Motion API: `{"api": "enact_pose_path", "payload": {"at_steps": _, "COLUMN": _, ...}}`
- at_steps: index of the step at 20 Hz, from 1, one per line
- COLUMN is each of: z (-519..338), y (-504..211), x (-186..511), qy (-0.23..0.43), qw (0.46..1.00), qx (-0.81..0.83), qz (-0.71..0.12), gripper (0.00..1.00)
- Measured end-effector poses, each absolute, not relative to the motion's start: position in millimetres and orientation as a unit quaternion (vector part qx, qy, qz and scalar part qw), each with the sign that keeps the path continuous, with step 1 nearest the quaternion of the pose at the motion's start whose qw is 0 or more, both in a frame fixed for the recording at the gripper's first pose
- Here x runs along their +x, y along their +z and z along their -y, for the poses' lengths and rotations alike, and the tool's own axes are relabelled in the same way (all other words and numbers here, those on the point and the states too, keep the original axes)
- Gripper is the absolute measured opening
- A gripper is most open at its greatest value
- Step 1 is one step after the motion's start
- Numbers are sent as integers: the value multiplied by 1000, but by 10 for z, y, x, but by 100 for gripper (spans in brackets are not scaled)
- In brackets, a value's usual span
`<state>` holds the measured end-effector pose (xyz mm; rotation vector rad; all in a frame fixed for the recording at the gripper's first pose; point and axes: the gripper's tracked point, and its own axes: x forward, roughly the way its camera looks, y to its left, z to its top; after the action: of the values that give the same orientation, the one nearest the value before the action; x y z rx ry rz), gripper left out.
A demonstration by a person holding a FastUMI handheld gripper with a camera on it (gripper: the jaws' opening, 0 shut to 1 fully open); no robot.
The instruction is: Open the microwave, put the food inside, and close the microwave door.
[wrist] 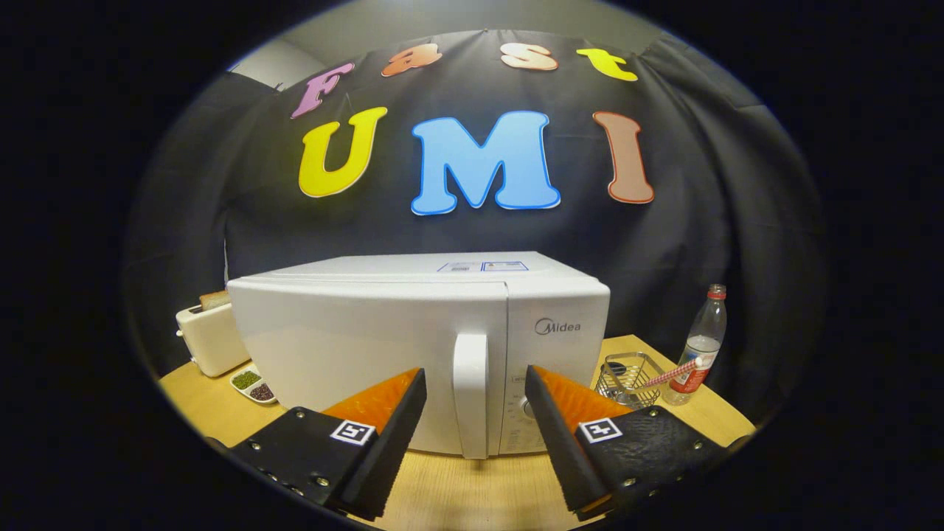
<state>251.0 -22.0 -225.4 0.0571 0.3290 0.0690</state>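
A white microwave (369, 332) stands on the wooden table (472, 487) straight ahead, its door shut. Its vertical white handle (470, 391) sits at the door's right edge, beside the control panel with a knob (527, 407). My gripper (476, 383) is open, its two fingers spread either side of the handle and a little short of it, touching nothing. Nothing is held between them.
A white toaster (210, 335) with bread in it stands left of the microwave, with a small dish of beans (252, 385) in front of it. To the right are a wire basket (627, 377), a striped straw (675, 372) and a plastic bottle (702, 343).
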Motion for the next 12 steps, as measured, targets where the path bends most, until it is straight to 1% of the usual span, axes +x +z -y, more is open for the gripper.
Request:
{"api": "enact_pose_path", "payload": {"at_steps": 1, "z": 240, "y": -2322, "x": 2541, "qy": 29, "qw": 985, "qx": 20, "qz": -169, "gripper": 84}}
{"api": "enact_pose_path", "payload": {"at_steps": 3, "z": 202, "y": -2419, "x": 2574, "qy": 39, "qw": 983, "qx": 14, "qz": -180, "gripper": 65}}
{"api": "enact_pose_path", "payload": {"at_steps": 4, "z": 201, "y": -2463, "x": 2602, "qy": 39, "qw": 982, "qx": 12, "qz": -184, "gripper": 65}}
{"api": "enact_pose_path", "payload": {"at_steps": 5, "z": 201, "y": -2456, "x": 2605, "qy": 42, "qw": 982, "qx": 13, "qz": -184, "gripper": 56}}
{"api": "enact_pose_path", "payload": {"at_steps": 6, "z": 240, "y": -2460, "x": 2585, "qy": 32, "qw": 983, "qx": 12, "qz": -182, "gripper": 53}}
{"api": "enact_pose_path", "payload": {"at_steps": 7, "z": 241, "y": -2440, "x": 2631, "qy": 31, "qw": 982, "qx": 17, "qz": -184, "gripper": 41}}
{"api": "enact_pose_path", "payload": {"at_steps": 8, "z": 211, "y": -2431, "x": 2636, "qy": 37, "qw": 982, "qx": 19, "qz": -185, "gripper": 41}}
{"api": "enact_pose_path", "payload": {"at_steps": 11, "z": 190, "y": -2433, "x": 2629, "qy": 30, "qw": 982, "qx": -2, "qz": -189, "gripper": 20}}
{"api": "enact_pose_path", "payload": {"at_steps": 12, "z": 194, "y": -2446, "x": 2630, "qy": 34, "qw": 980, "qx": 4, "qz": -196, "gripper": 20}}
